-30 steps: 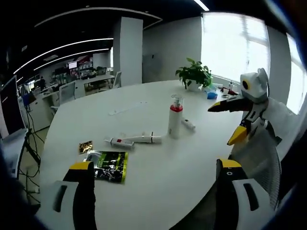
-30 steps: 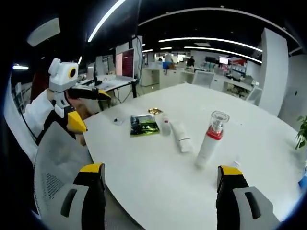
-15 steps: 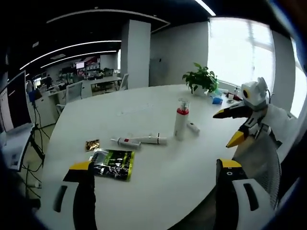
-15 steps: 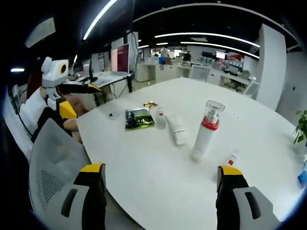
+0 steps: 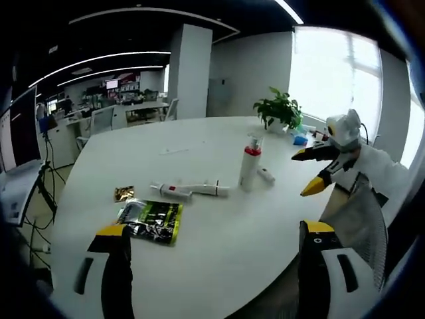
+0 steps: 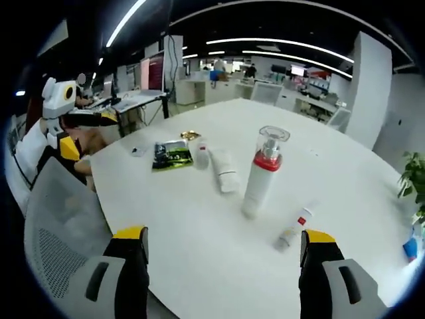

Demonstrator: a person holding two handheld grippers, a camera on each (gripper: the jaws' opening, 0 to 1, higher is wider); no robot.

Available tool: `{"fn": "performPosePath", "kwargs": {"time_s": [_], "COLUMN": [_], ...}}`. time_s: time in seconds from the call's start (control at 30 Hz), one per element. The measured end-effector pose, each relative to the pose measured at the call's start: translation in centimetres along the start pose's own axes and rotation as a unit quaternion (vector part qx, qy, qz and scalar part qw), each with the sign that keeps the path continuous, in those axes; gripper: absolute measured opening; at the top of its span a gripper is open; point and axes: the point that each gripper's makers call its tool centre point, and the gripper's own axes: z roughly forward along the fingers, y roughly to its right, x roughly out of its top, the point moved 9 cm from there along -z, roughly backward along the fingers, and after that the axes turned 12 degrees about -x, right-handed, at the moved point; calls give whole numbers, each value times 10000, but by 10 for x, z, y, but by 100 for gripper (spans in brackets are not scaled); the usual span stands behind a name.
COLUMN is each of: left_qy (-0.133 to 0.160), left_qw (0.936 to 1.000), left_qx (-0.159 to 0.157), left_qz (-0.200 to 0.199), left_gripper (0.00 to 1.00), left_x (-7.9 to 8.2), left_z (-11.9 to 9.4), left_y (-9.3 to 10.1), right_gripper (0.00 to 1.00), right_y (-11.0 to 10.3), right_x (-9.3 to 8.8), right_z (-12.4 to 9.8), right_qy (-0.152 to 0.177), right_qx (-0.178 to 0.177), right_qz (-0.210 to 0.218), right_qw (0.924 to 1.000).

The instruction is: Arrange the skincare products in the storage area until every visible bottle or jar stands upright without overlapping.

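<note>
Right hand-held gripper (image 6: 216, 266) has closed in on the bottle (image 6: 261, 171); both grippers open, empty. Approach step; next, stand up tubes (image 6: 224, 171) lying mid-table (image 6: 199, 252).

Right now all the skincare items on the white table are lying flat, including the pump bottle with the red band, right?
Not quite. The pump bottle with the red band stands upright, as the right gripper view shows. The tubes beside it on the white table do lie flat.
</note>
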Motion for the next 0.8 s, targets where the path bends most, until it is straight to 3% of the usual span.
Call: {"fn": "performPosePath", "kwargs": {"time_s": [0.37, 0.8], "left_qy": [4, -45], "left_qw": [9999, 9997], "left_qx": [-35, -193], "left_qz": [-94, -164], "left_gripper": [99, 99], "left_x": [-6, -10], "left_z": [0, 5], "left_y": [-2, -2], "right_gripper": [95, 83], "right_y": [16, 44], "right_x": [3, -8], "right_z": [20, 48], "right_qy": [-79, -284], "right_qx": [-37, -448], "right_qz": [53, 200], "right_qw": [9999, 9984]}}
